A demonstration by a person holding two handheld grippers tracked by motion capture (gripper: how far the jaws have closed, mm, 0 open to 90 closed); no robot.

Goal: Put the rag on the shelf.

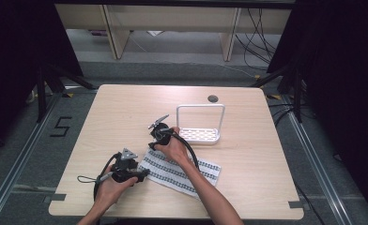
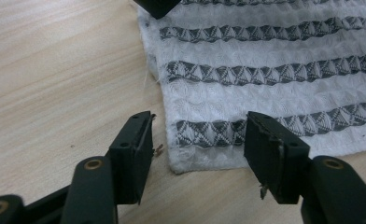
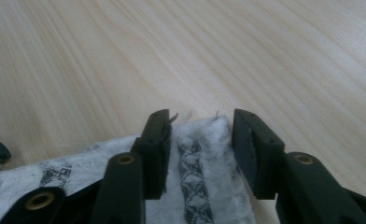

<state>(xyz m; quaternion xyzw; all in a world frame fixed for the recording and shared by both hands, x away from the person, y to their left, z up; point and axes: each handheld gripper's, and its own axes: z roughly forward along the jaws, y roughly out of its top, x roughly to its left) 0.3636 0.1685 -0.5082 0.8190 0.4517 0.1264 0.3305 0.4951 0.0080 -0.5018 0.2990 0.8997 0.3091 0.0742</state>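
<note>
A white cloth [image 1: 182, 171] with grey patterned stripes lies flat on the wooden table [image 1: 126, 108]. My left gripper [image 1: 144, 172] sits at the cloth's near left corner. In the left gripper view its jaws [image 2: 197, 140] stand apart on either side of that corner of the cloth [image 2: 265, 56], with the pads off the fabric. My right gripper [image 1: 153, 146] is at the far left corner. In the right gripper view its jaws [image 3: 200, 135] are narrower, with the cloth's corner [image 3: 200, 186] between them and no clear pinch.
A white wire rack [image 1: 200, 108] with a perforated base stands just beyond the right hand. A round cable hole [image 1: 212, 98] lies near the table's far edge. Bare wood spreads to the left and far side of the cloth.
</note>
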